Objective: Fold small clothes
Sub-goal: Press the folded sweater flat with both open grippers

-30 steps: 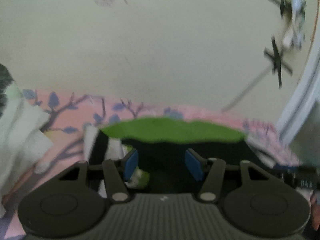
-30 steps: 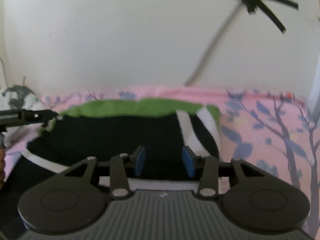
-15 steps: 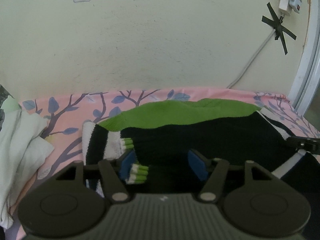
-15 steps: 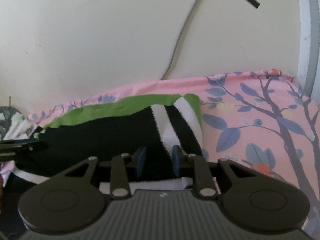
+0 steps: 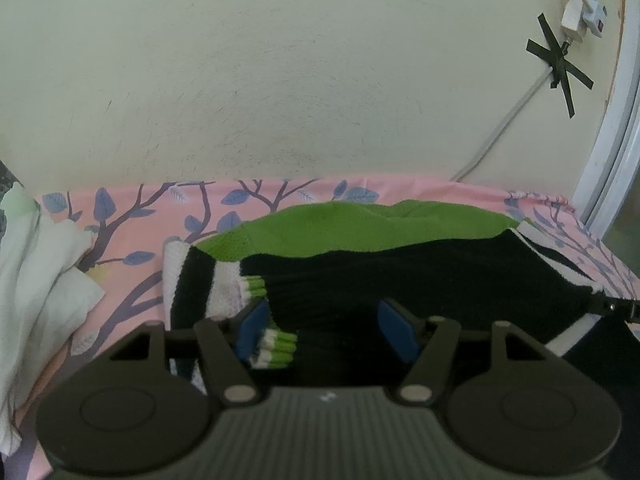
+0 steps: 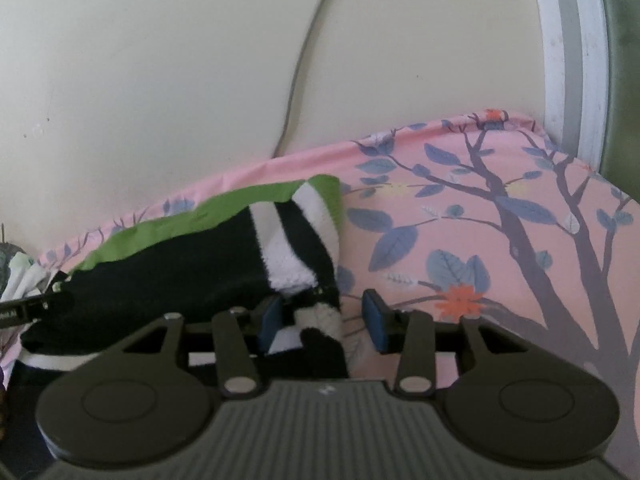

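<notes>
A small knitted sweater (image 5: 400, 276), black with a green back panel and white stripes, lies flat on the pink tree-print sheet (image 6: 480, 240). My left gripper (image 5: 326, 328) hovers over its near left part, jaws wide apart. The green-and-white sleeve cuff (image 5: 276, 346) lies loose by the left pad, not pinched. My right gripper (image 6: 322, 320) is at the sweater's right edge and its jaws are opening. The striped sleeve (image 6: 300, 240) lies between them beside the left pad, not pressed. Each gripper's fingertip shows at the edge of the other view.
A heap of white clothes (image 5: 40, 280) lies at the left on the sheet. The cream wall (image 5: 320, 80) stands close behind, with a cable (image 5: 500, 128) taped on by black strips. A white window frame (image 6: 568, 60) rises at the right.
My right jaws narrowed on the sweater's striped edge, then spread again, and that view rolled and shifted right. My left jaws widened a little; the striped cuff came into view beside the left pad.
</notes>
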### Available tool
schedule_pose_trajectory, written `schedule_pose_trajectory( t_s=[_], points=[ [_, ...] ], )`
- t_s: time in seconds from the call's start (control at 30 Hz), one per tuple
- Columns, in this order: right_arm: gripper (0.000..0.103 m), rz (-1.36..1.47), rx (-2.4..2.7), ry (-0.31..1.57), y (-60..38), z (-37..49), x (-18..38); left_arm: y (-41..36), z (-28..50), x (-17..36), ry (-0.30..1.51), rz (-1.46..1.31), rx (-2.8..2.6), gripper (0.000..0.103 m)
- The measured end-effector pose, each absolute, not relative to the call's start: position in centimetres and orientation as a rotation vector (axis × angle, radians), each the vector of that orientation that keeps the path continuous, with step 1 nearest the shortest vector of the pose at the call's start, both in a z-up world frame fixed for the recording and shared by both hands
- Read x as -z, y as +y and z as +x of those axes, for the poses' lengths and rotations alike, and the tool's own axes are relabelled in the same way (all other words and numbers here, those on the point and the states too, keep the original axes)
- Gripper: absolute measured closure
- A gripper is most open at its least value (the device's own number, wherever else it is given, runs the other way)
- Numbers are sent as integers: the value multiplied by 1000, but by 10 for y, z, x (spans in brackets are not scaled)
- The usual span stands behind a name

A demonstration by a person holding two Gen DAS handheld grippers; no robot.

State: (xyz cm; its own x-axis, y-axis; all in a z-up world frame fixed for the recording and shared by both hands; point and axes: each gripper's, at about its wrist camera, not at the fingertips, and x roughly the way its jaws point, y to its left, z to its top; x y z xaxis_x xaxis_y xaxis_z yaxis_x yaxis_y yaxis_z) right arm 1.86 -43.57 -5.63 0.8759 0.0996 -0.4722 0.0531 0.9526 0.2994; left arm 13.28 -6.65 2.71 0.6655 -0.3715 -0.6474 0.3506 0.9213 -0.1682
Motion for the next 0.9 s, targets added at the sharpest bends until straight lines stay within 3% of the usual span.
schedule_pose_trajectory(
  t_s=[0.07, 0.2, 0.3, 0.47, 0.6, 0.67, 0.9],
  points=[
    [69, 317, -22, 501, -437, 19, 57, -67, 133, -27, 738, -30, 407, 40],
    [90, 335, 63, 502, -437, 22, 57, -67, 133, -27, 741, -32, 395, 40],
    [90, 347, 96, 500, -438, 22, 55, -67, 133, -27, 742, -34, 390, 40],
    [84, 342, 80, 494, -438, 18, 56, -67, 133, -28, 744, -39, 389, 40],
    [58, 361, 64, 469, -437, 0, 57, -61, 133, -29, 746, -80, 396, 37],
    [57, 344, 73, 456, -433, -9, 56, -57, 131, -32, 723, -104, 379, 28],
    [60, 244, 21, 391, -412, -29, 43, -51, 125, -45, 669, -163, 409, 28]
  ],
)
